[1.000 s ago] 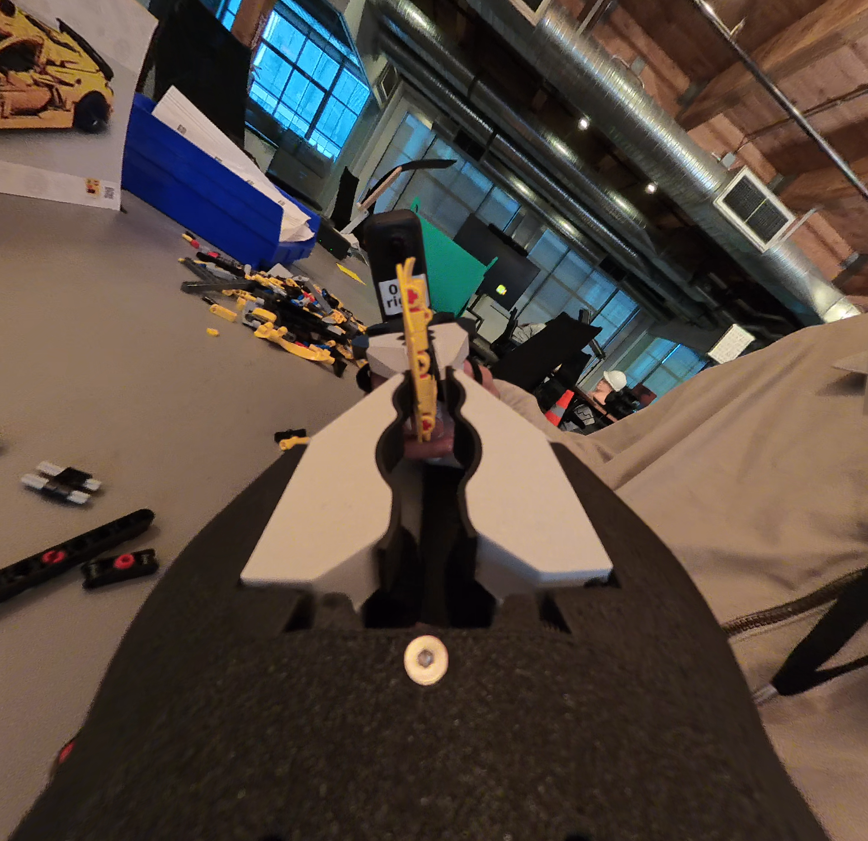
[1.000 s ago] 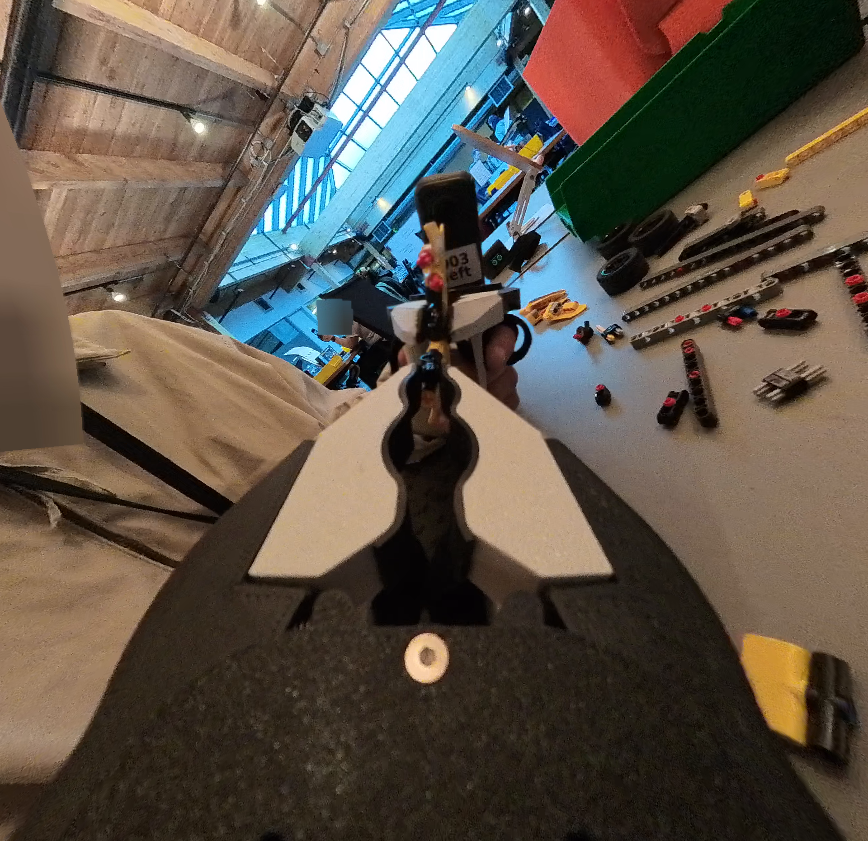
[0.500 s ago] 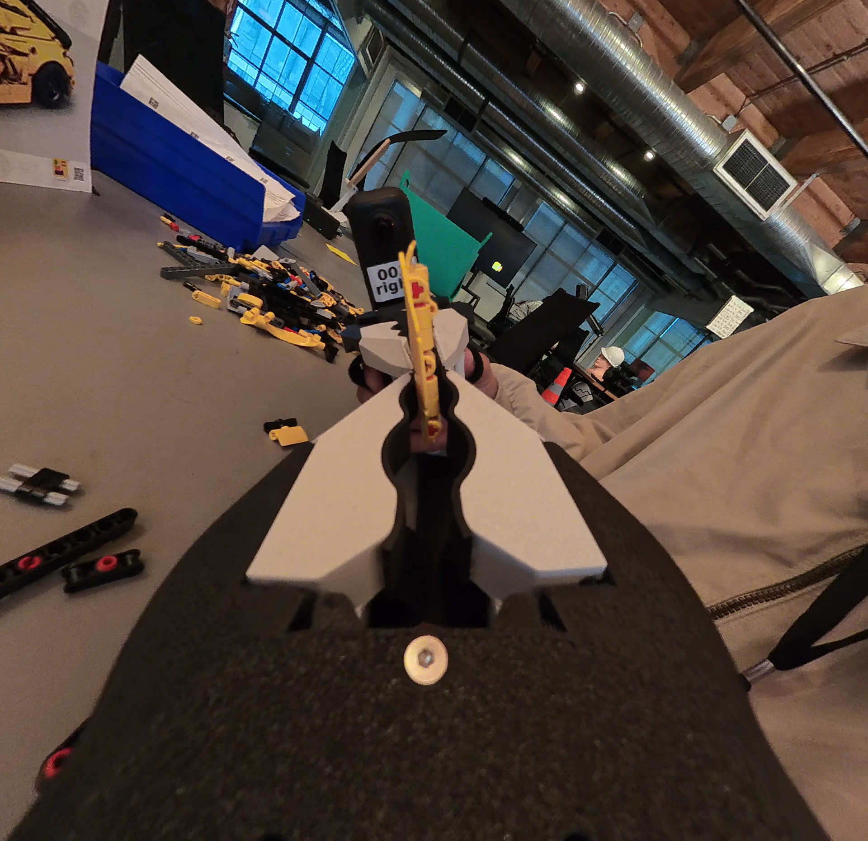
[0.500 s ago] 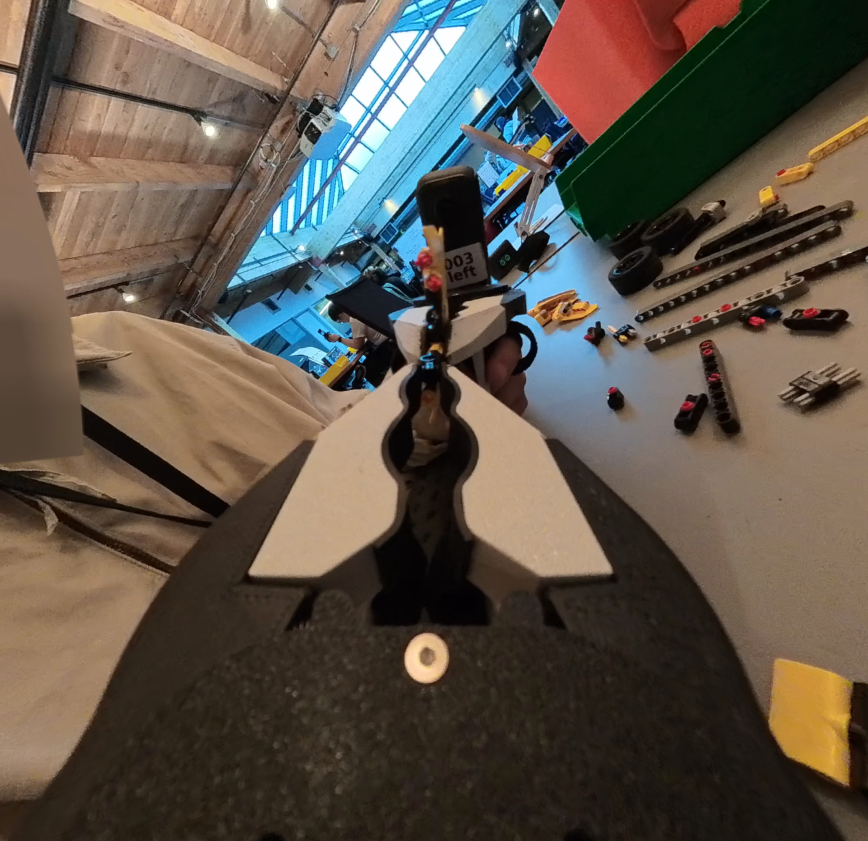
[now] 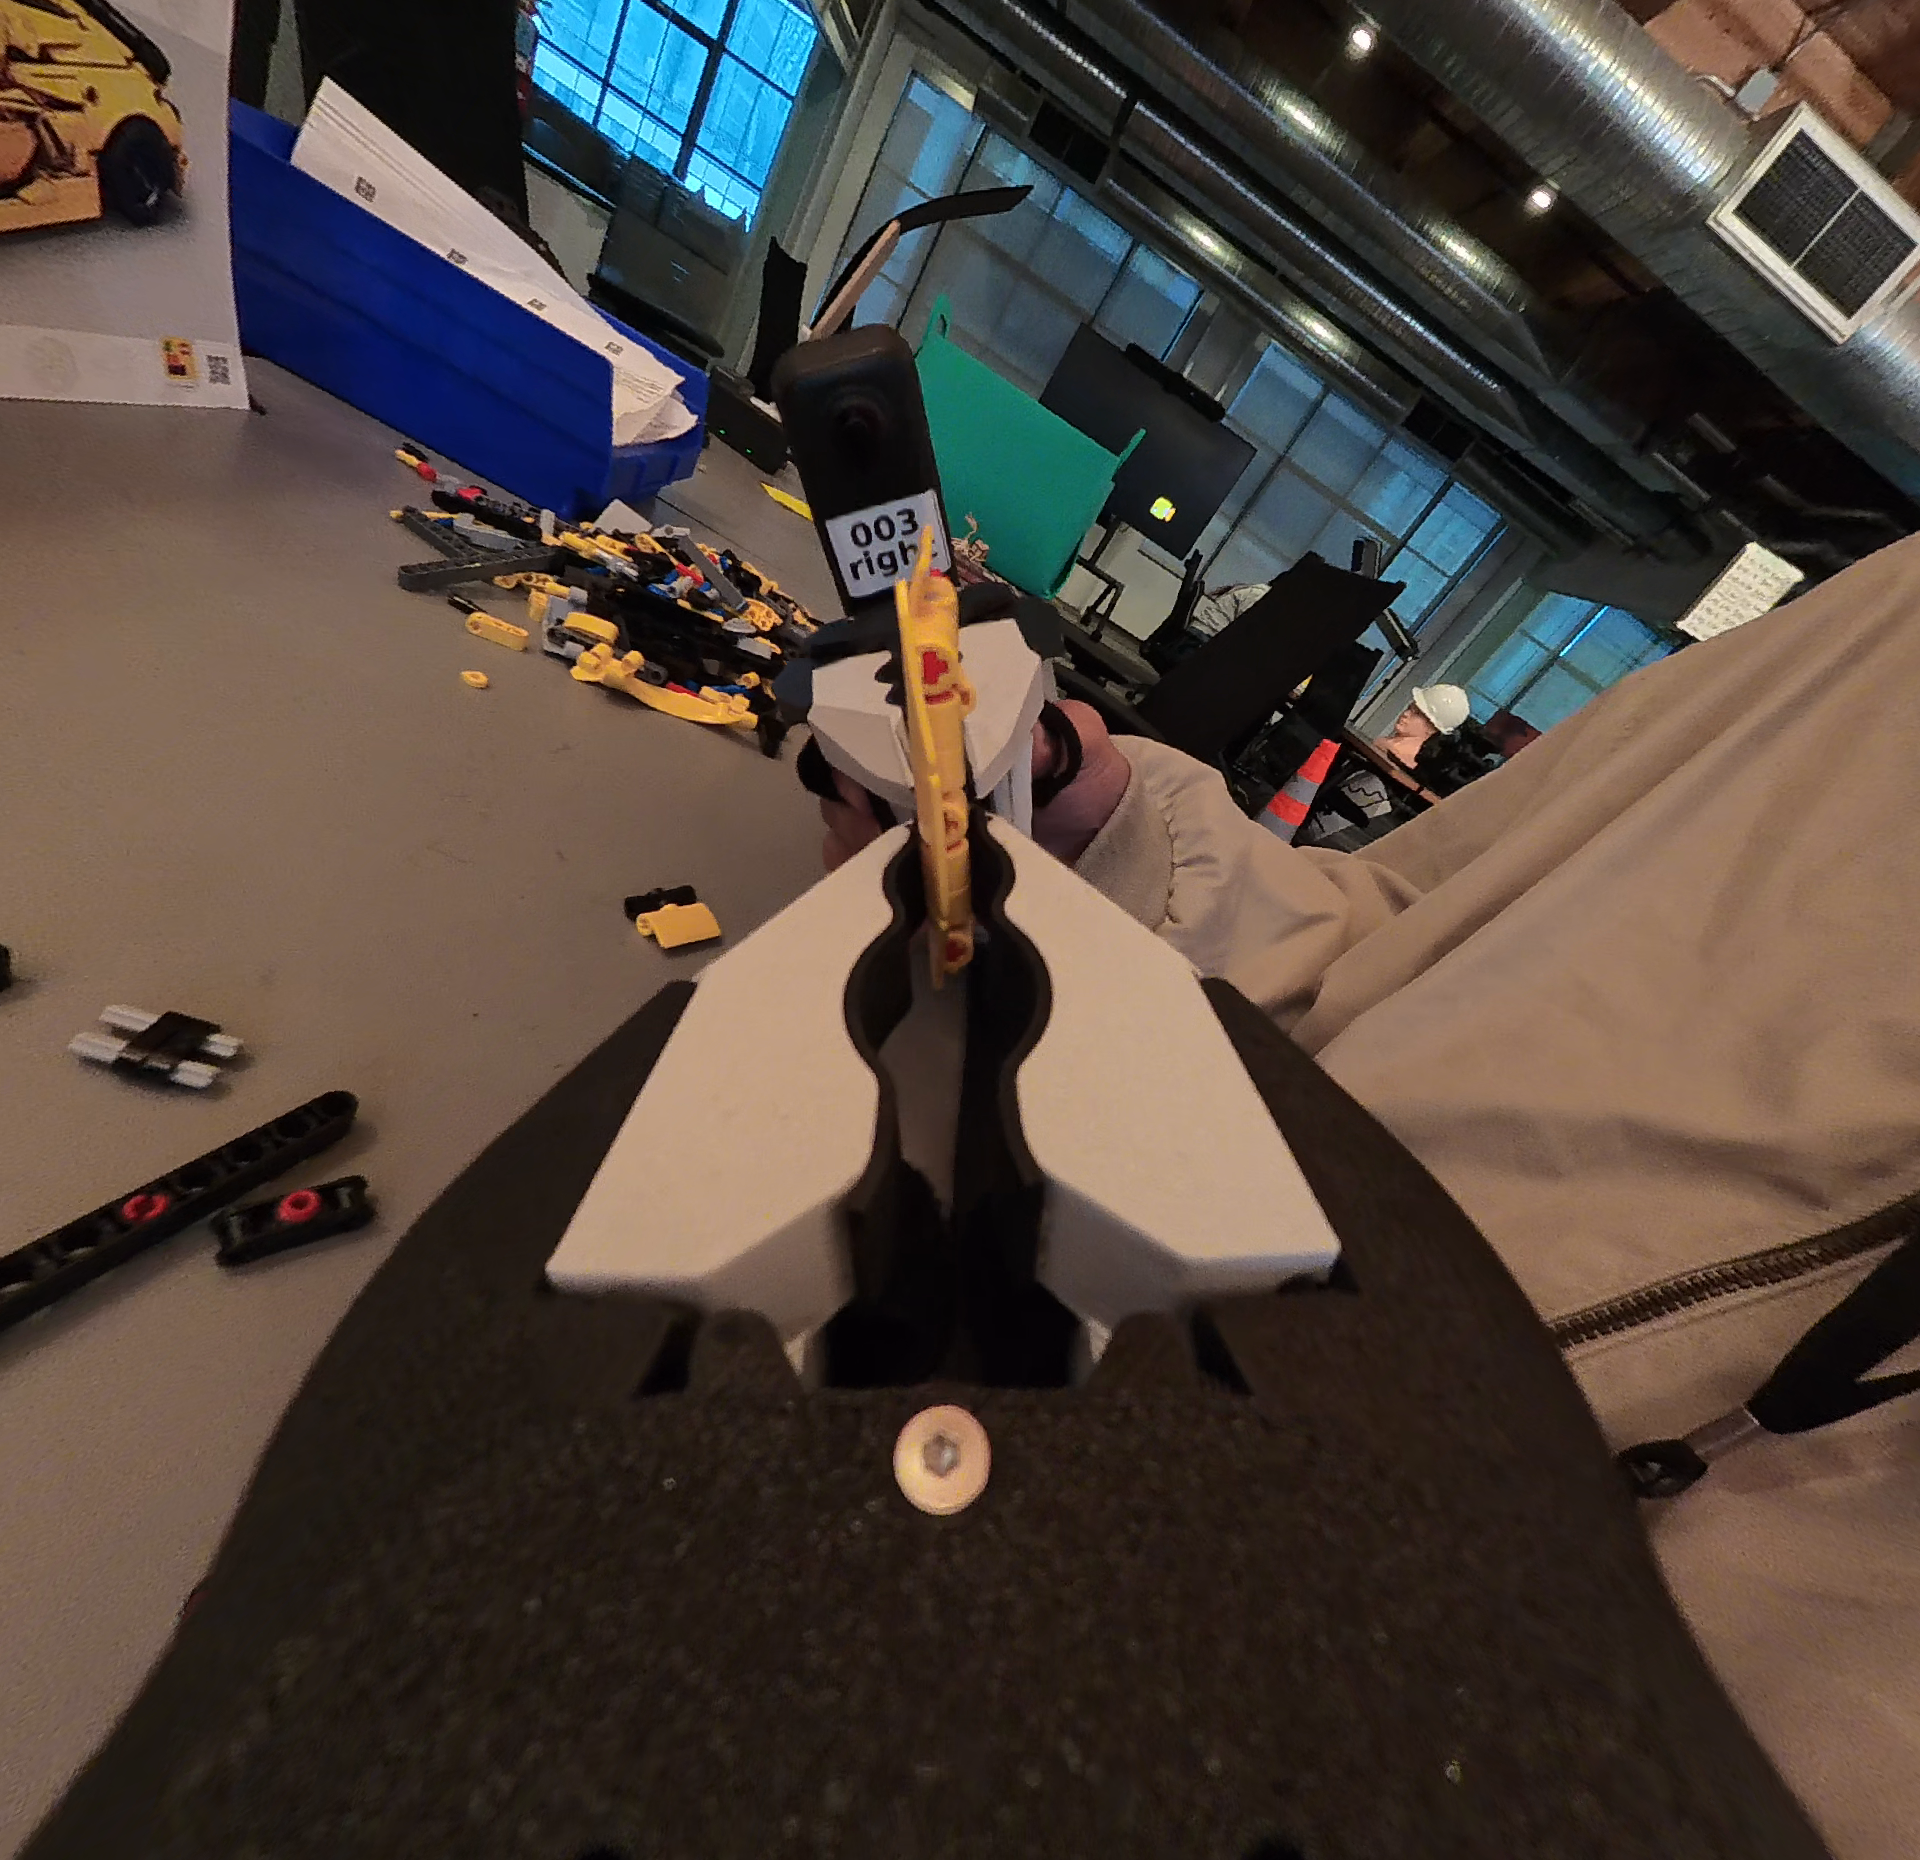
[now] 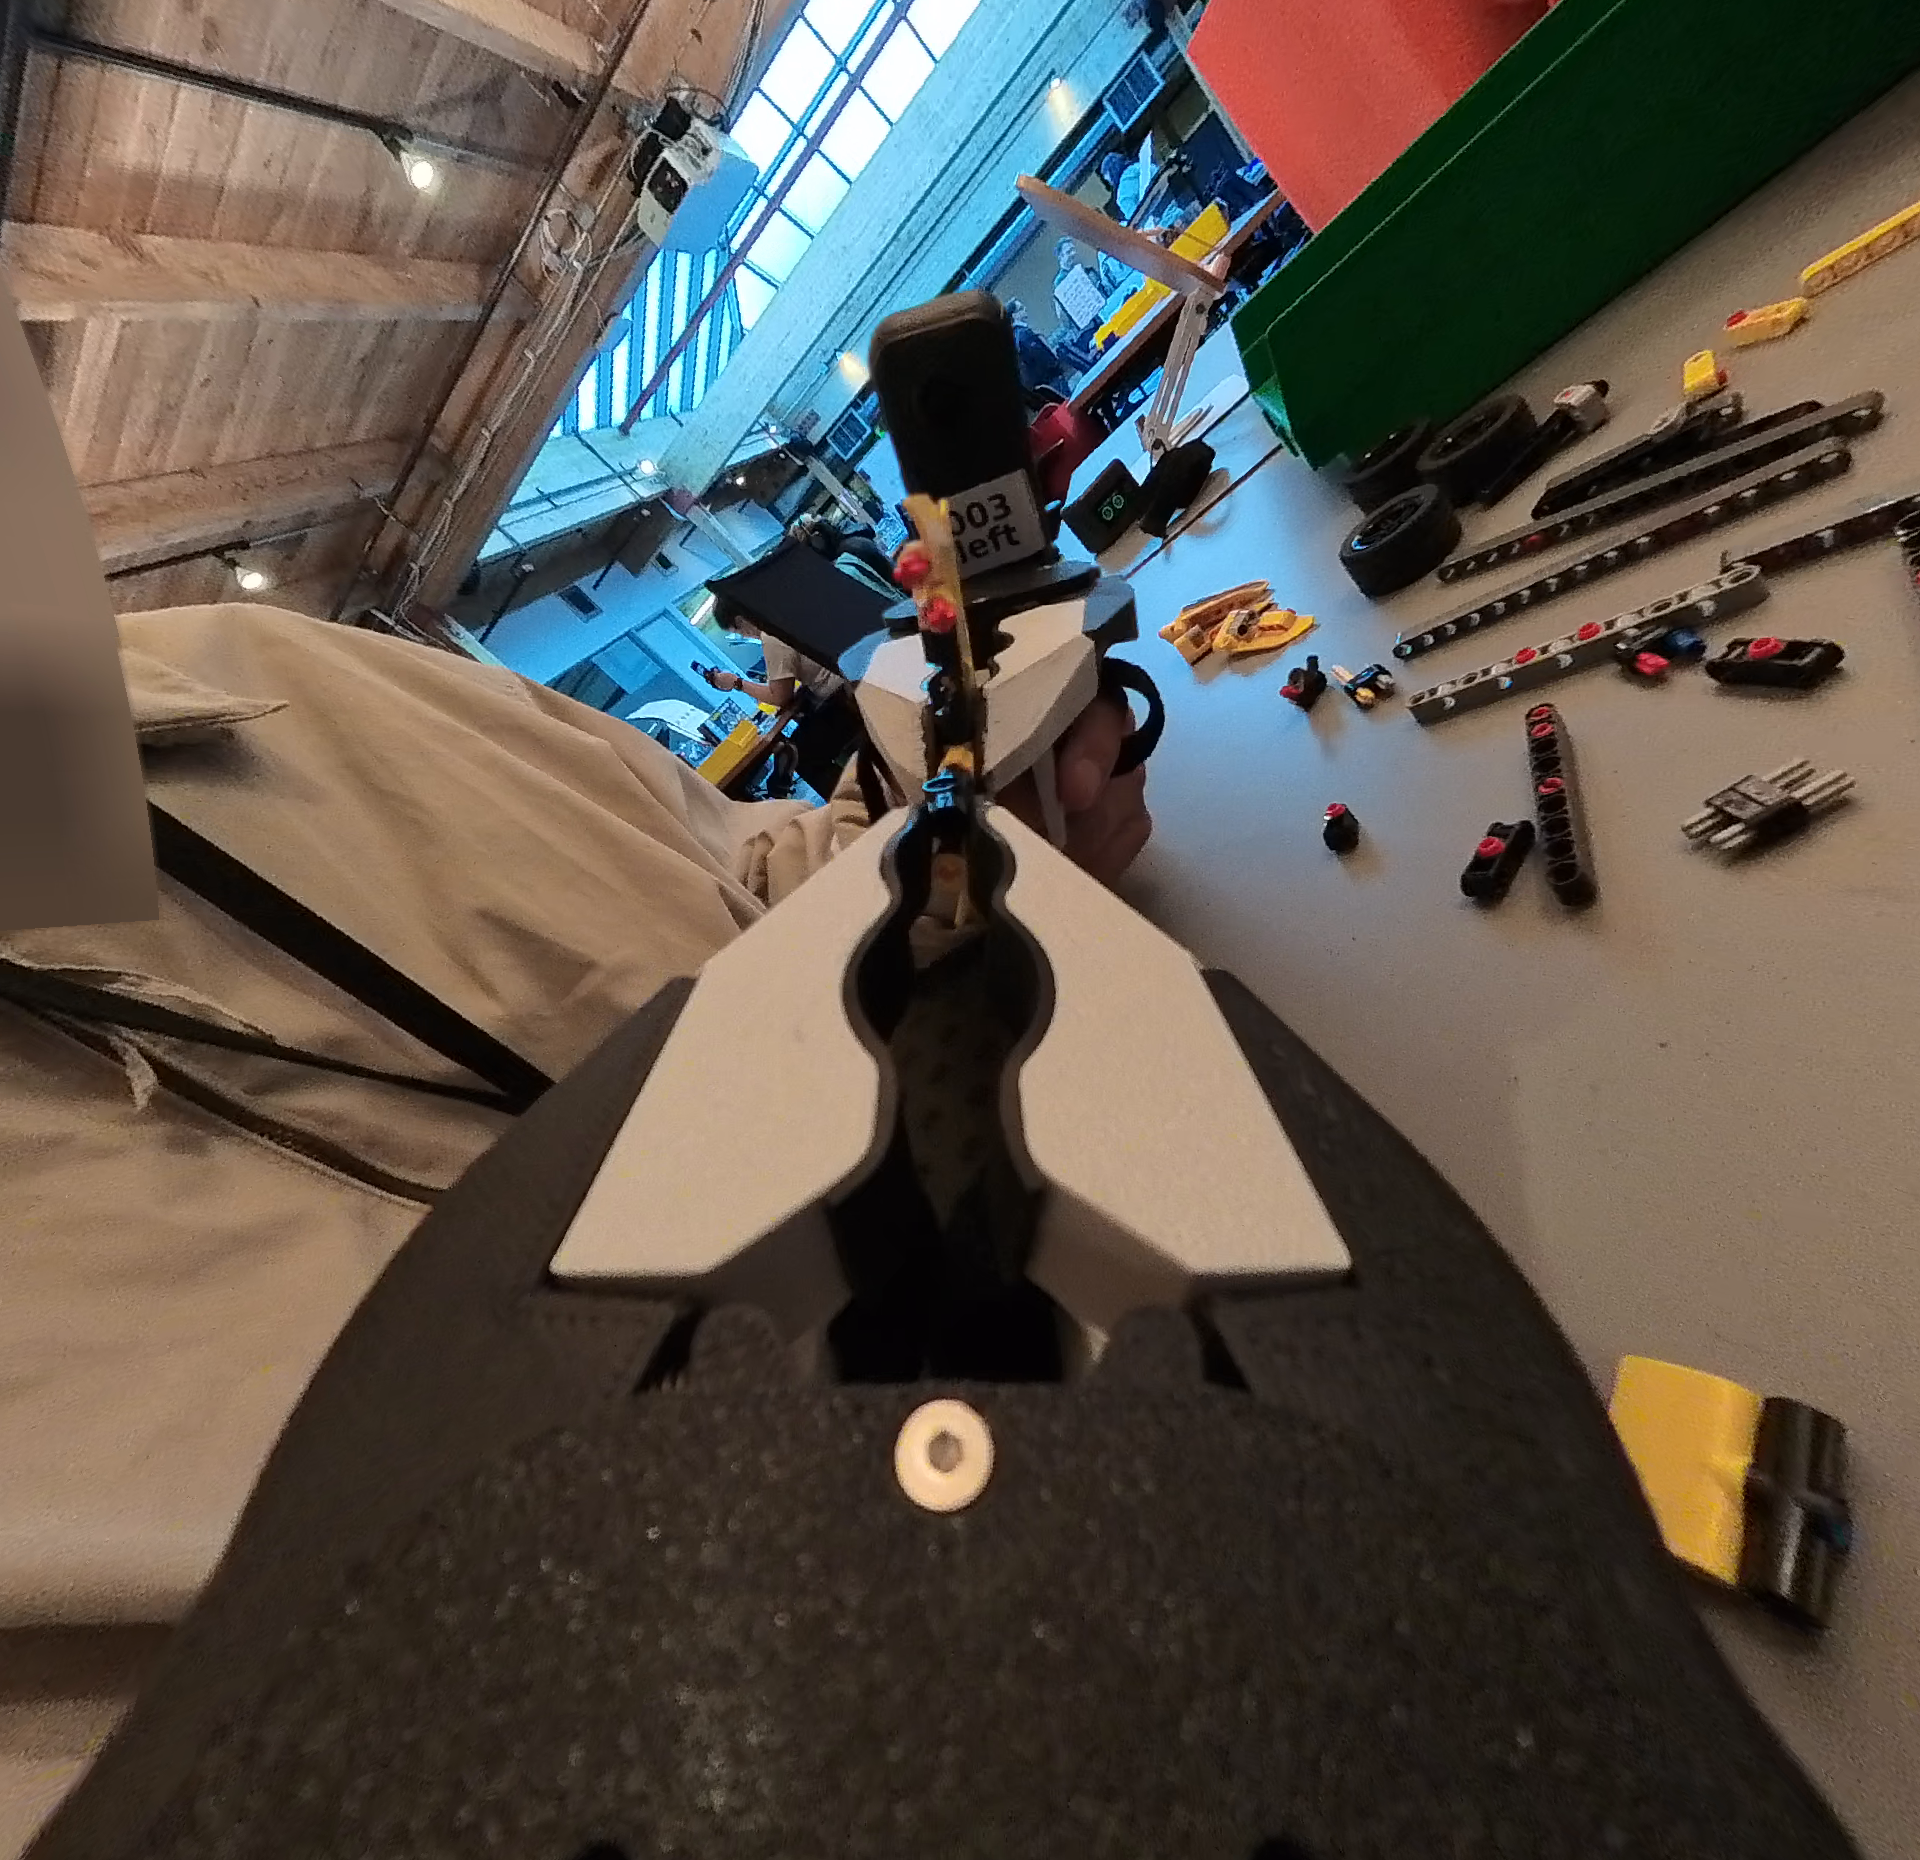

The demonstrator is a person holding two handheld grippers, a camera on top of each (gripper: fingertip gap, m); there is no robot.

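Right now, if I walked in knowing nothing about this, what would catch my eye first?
Two hand-held grippers face each other above a grey table, both pinching one slim yellow beam with red pins: the left gripper from one end, the right gripper from the other. A heap of yellow and black building pieces lies by a blue bin, and black wheels sit by a green bin.

Right wrist view: three black wheels (image 6: 1397,537) by one green bin (image 6: 1558,210); one pale grey beam (image 6: 1590,641), one short black beam (image 6: 1558,808). Left wrist view: one blue bin (image 5: 416,324), one mixed parts pile (image 5: 644,615), uncountable; one long black beam (image 5: 177,1192).
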